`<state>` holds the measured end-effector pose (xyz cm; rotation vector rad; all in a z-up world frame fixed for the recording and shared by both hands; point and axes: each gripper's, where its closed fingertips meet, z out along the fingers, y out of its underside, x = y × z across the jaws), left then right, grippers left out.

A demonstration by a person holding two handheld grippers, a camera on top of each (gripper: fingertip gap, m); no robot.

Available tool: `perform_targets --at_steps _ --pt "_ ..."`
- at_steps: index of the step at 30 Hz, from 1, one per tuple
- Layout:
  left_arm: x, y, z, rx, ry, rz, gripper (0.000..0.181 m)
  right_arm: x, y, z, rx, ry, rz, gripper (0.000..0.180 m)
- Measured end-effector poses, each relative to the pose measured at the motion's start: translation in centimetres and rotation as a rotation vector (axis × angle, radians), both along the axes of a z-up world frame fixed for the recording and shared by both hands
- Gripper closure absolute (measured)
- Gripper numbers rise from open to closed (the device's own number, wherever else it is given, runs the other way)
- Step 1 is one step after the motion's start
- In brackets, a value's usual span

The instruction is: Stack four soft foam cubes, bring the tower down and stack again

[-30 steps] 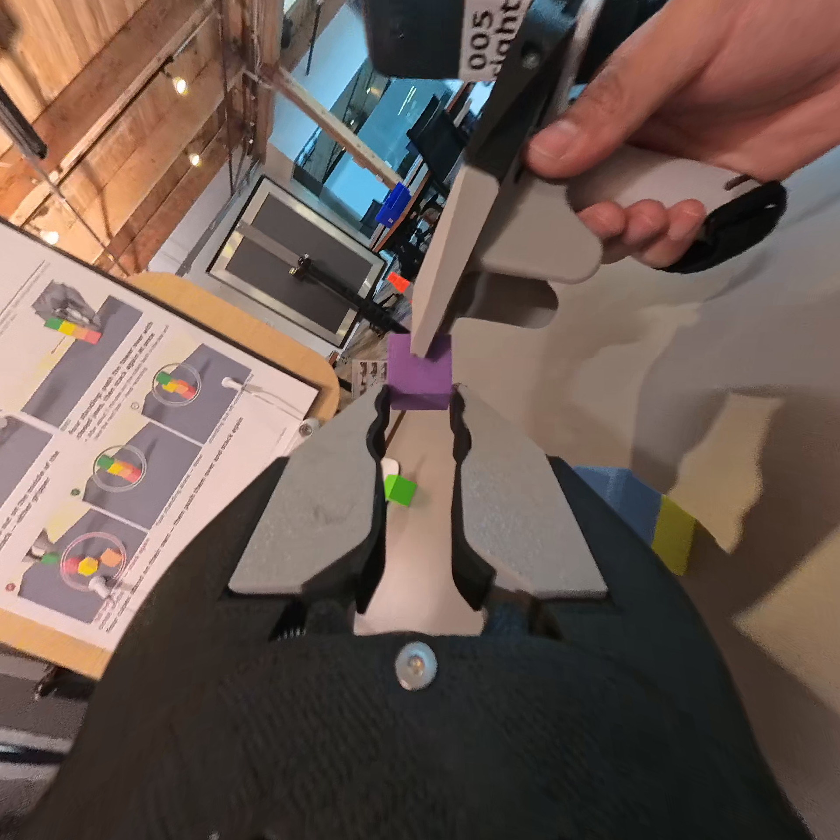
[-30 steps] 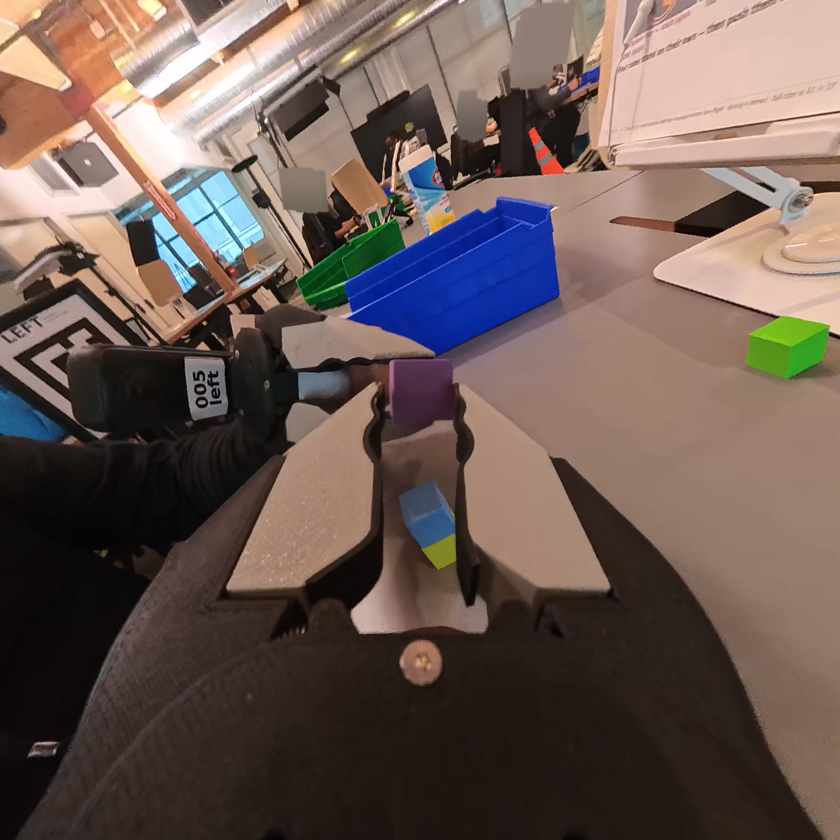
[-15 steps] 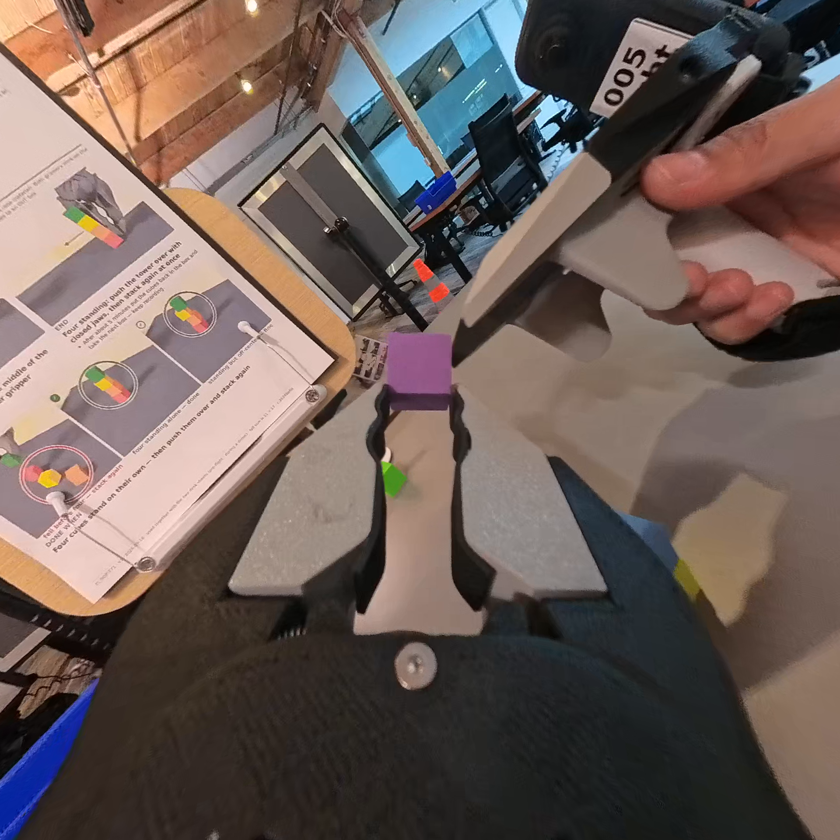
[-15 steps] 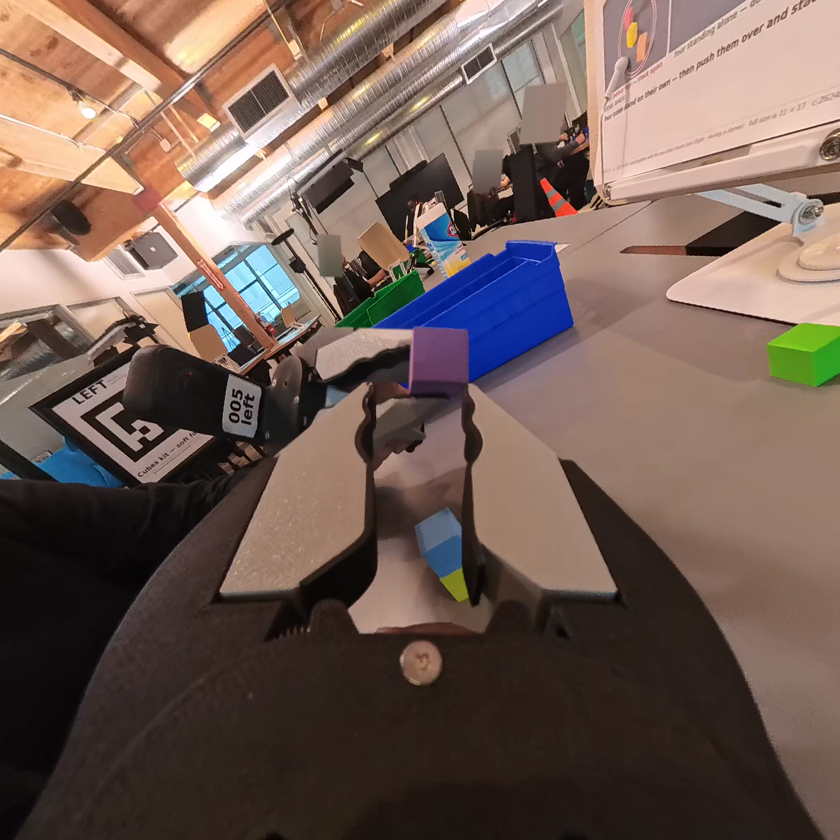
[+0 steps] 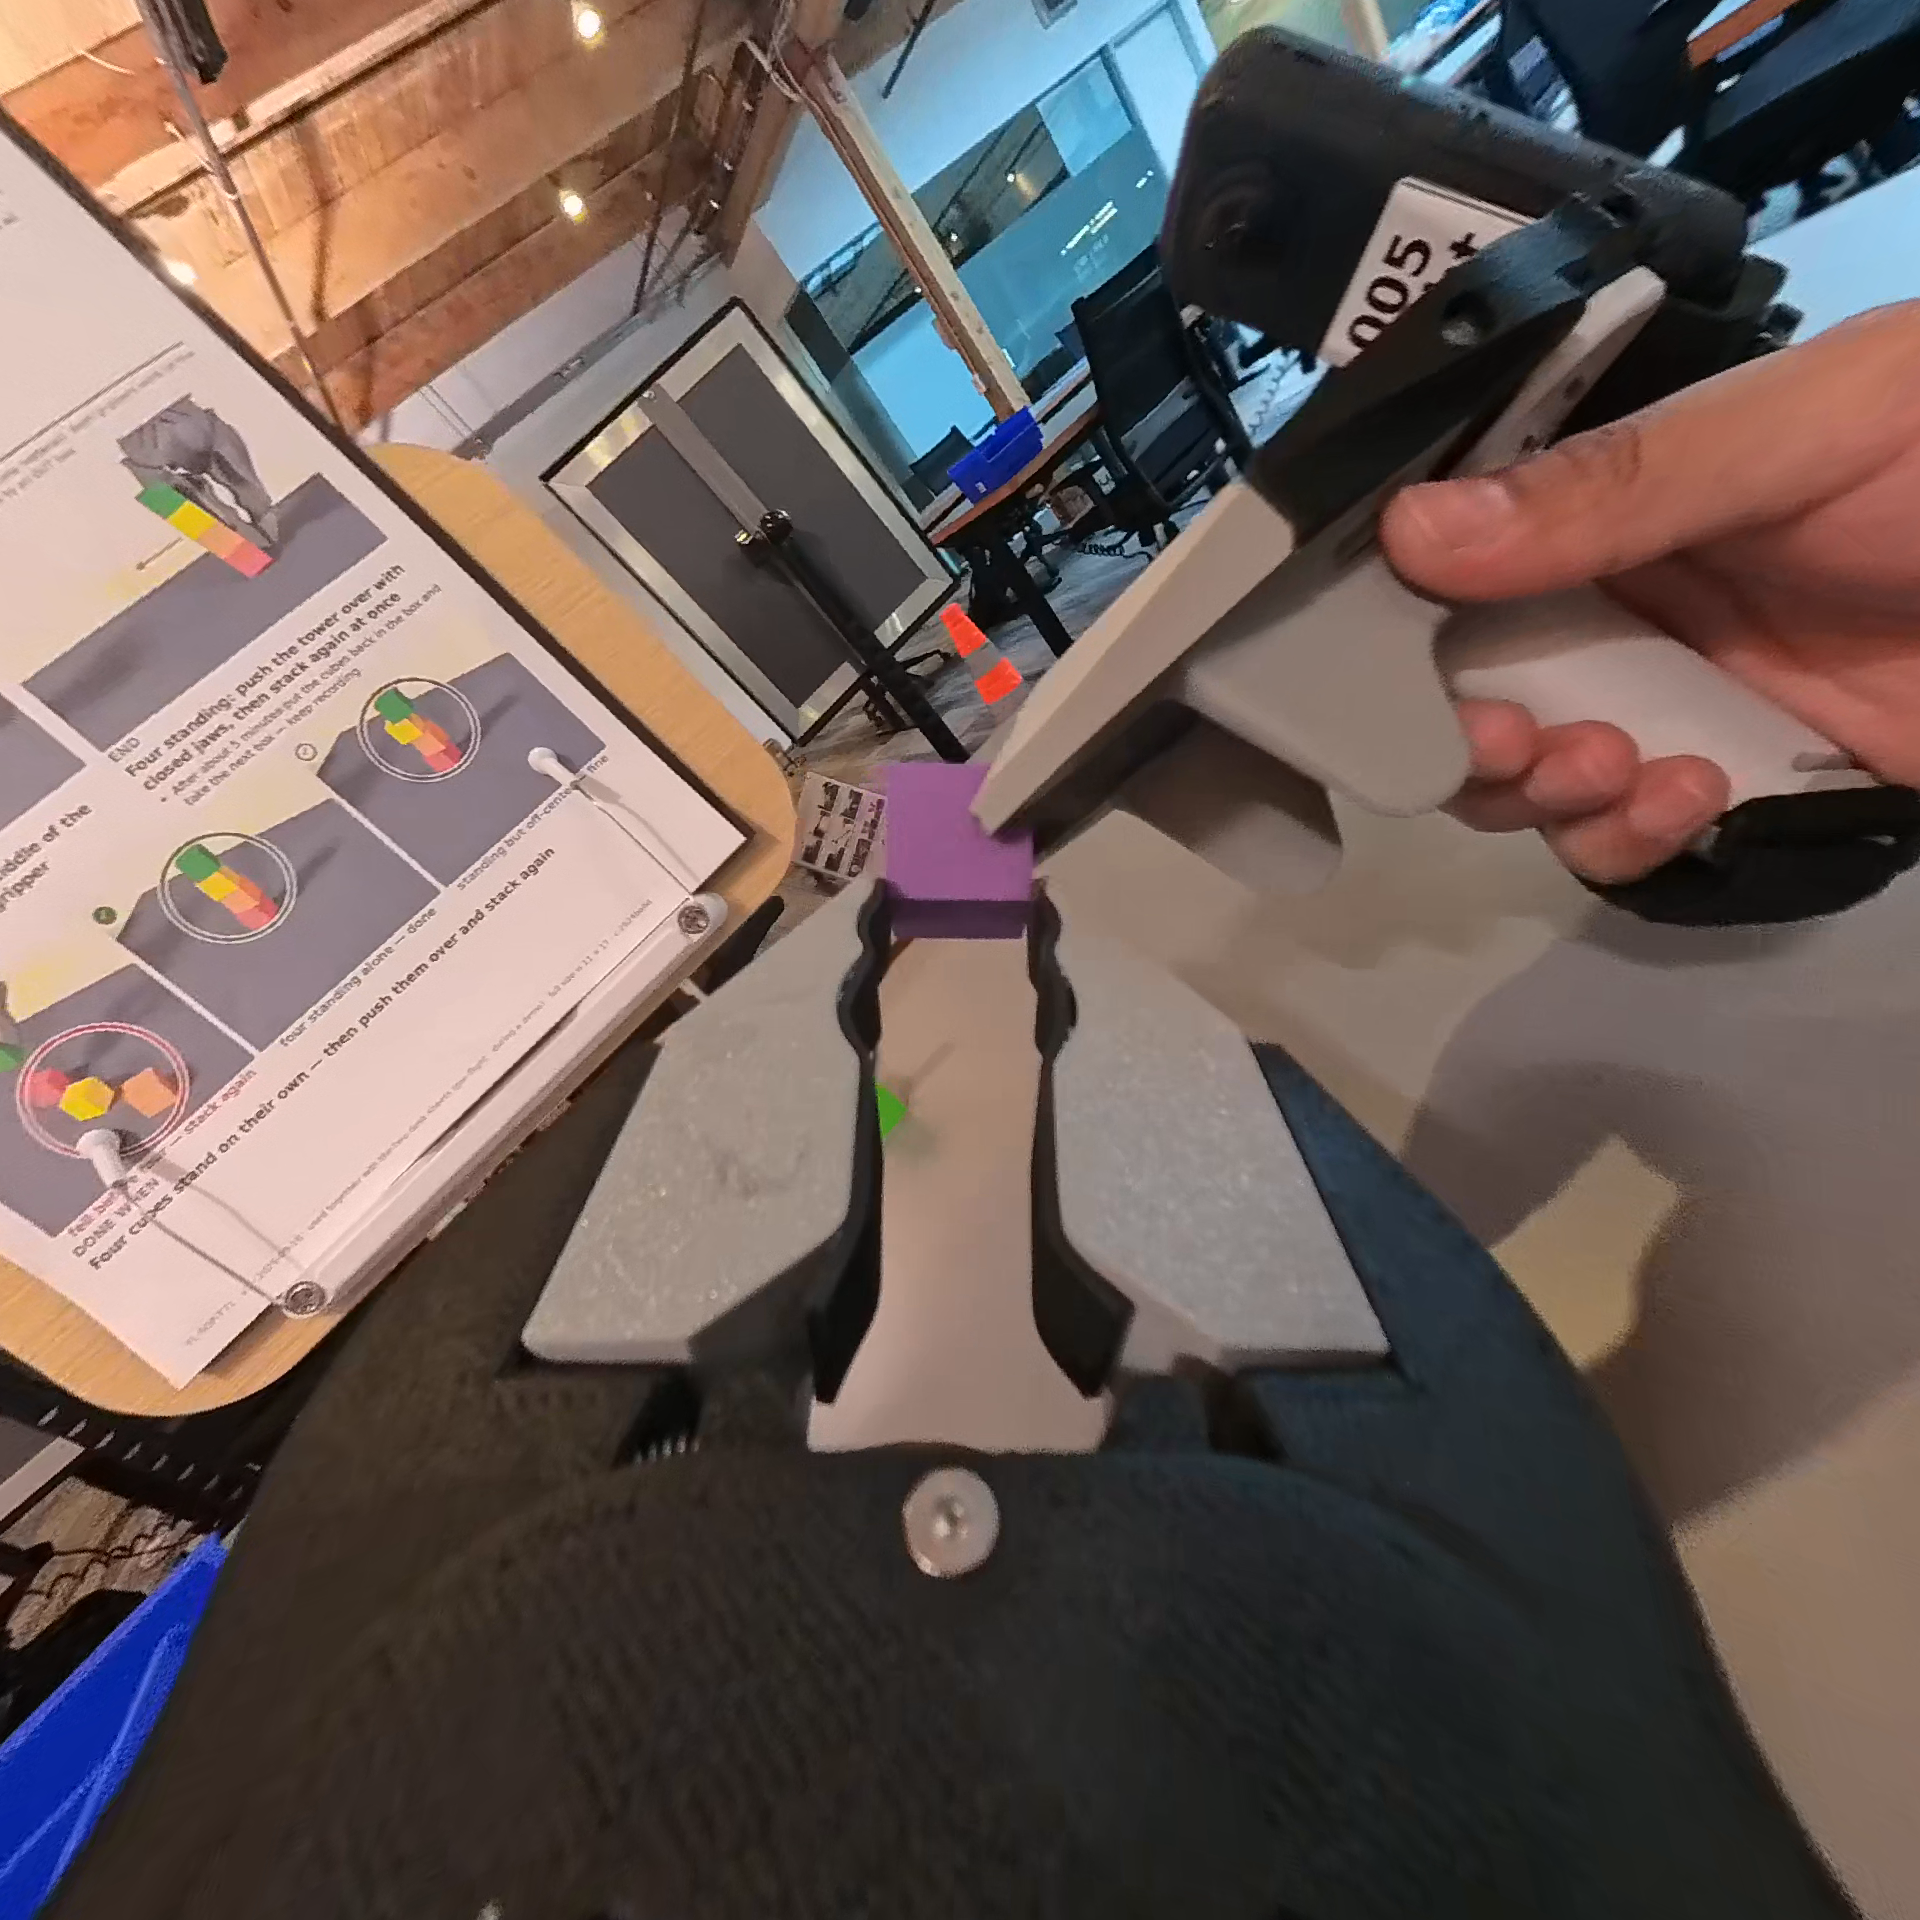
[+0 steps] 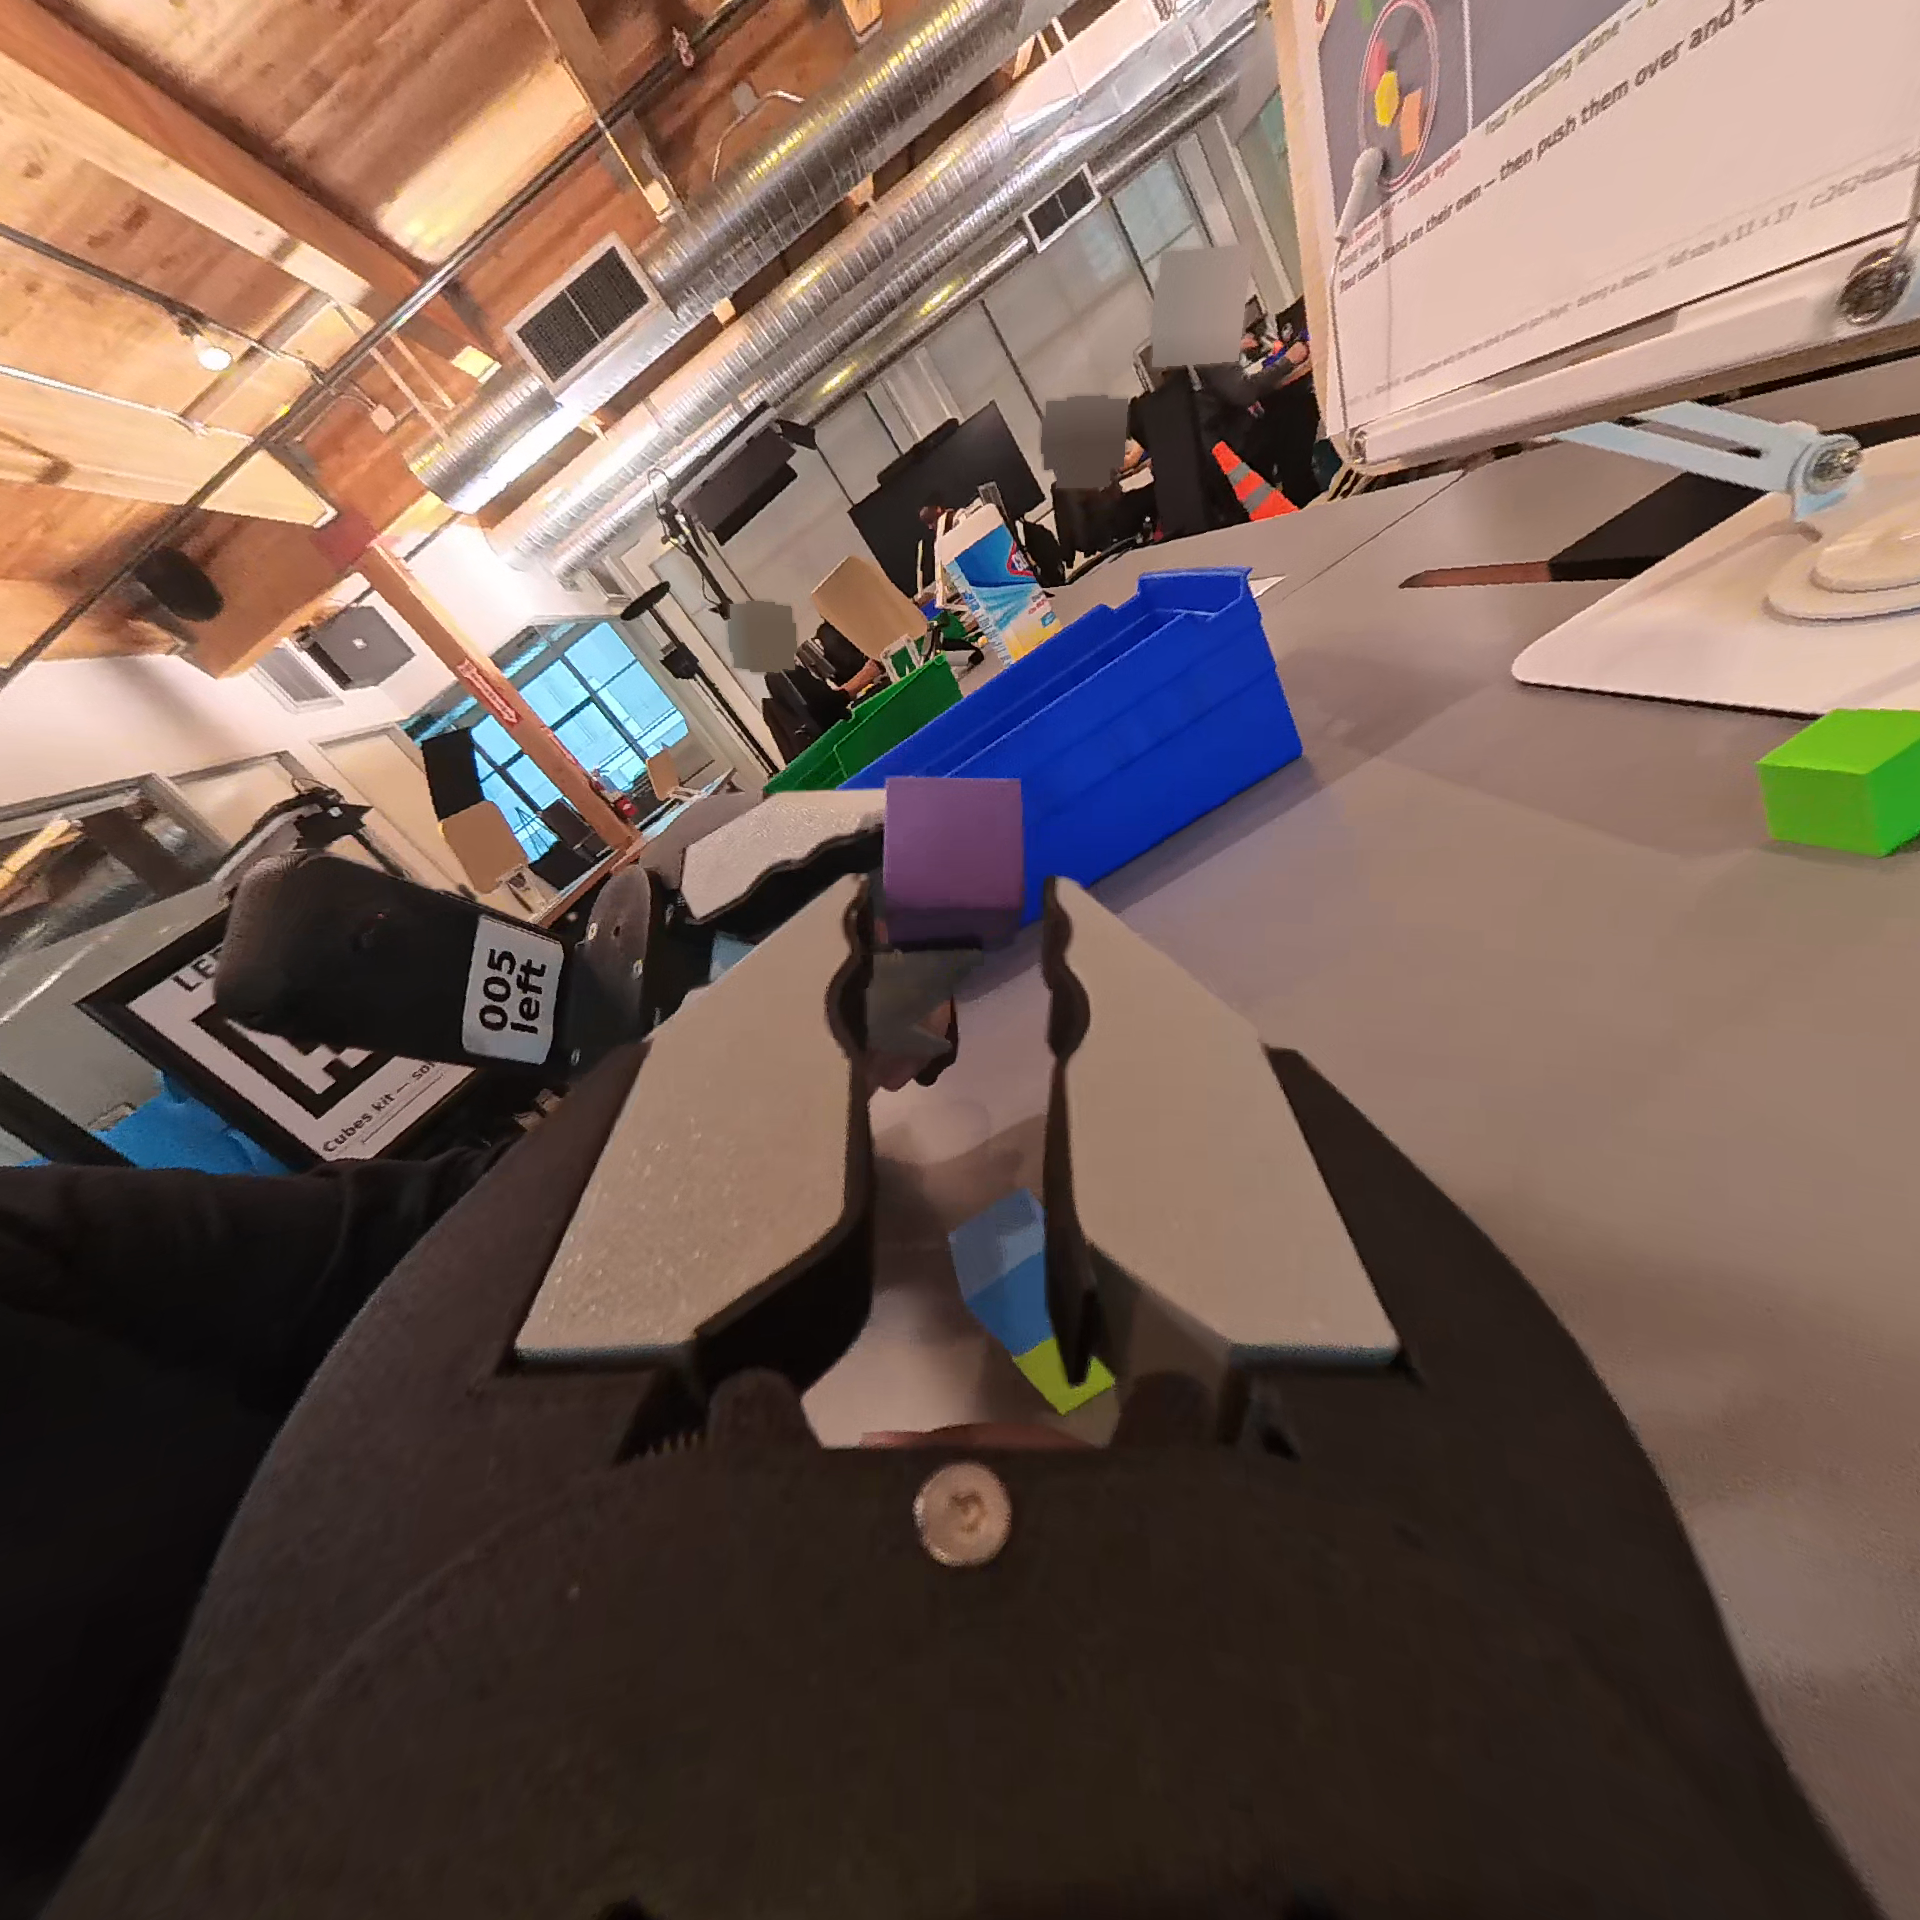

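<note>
1. The purple cube [image 5: 958, 862] is up in the air, off the table [image 6: 1507, 1039], pinched at its lower part between the tips of the left gripper [image 5: 954, 925].
2. The right gripper [image 6: 951, 935] has its tips at the same cube, from about 2 o'clock in the left wrist view. Its fingers are spread a little wider than the cube, and I cannot tell whether it is gripping or only touching.
3. Blue cube [image 6: 1013, 1283] sits on a yellow-green cube [image 6: 1065, 1377], below the right gripper at 6 o'clock. A green cube [image 6: 1844, 779] lies apart at 3 o'clock, near the stand's white base [image 6: 1662, 644].
4. Handling, as I judge it: foam is light and squashy, not fragile, with a matte face that should not slip. A hard squeeze would deform it and could make it spring on release.
5. Best hold: two opposite flat faces, mid-height, with light pressure, leaving the bottom face free to land flat.
</note>
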<state>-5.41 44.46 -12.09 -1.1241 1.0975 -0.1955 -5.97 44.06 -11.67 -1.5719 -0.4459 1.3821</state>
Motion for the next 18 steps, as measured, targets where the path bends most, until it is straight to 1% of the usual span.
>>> perform_targets --at_steps 1,5,10,14,15,16,18 --pt "0.1 0.0 -0.1 0.002 0.004 0.001 0.156 0.0 0.0 0.0 0.006 -0.001 -0.003 0.156" --pt "0.1 -0.1 -0.1 -0.028 -0.008 -0.009 0.156 0.0 0.0 0.1 0.032 -0.037 -0.024 0.156" --pt "0.1 -0.2 -0.1 -0.018 0.011 -0.014 0.156 0.0 -0.1 0.3 0.074 -0.086 -0.047 0.156" --pt "0.2 -0.3 -0.3 -0.012 0.036 -0.017 0.156 0.3 0.0 0.6 0.077 -0.069 -0.057 0.156" --pt "0.2 -0.4 -0.6 -0.003 0.049 -0.022 0.173 0.6 0.0 0.9 0.077 -0.045 -0.063 0.156" --pt "0.4 -0.8 -0.7 0.013 0.063 -0.047 0.181 1.1 0.2 1.3 0.070 -0.013 -0.073 0.156" --pt "0.7 -1.2 -0.9 0.040 0.074 -0.065 0.181 1.9 0.1 1.8 0.054 0.039 -0.052 0.157"
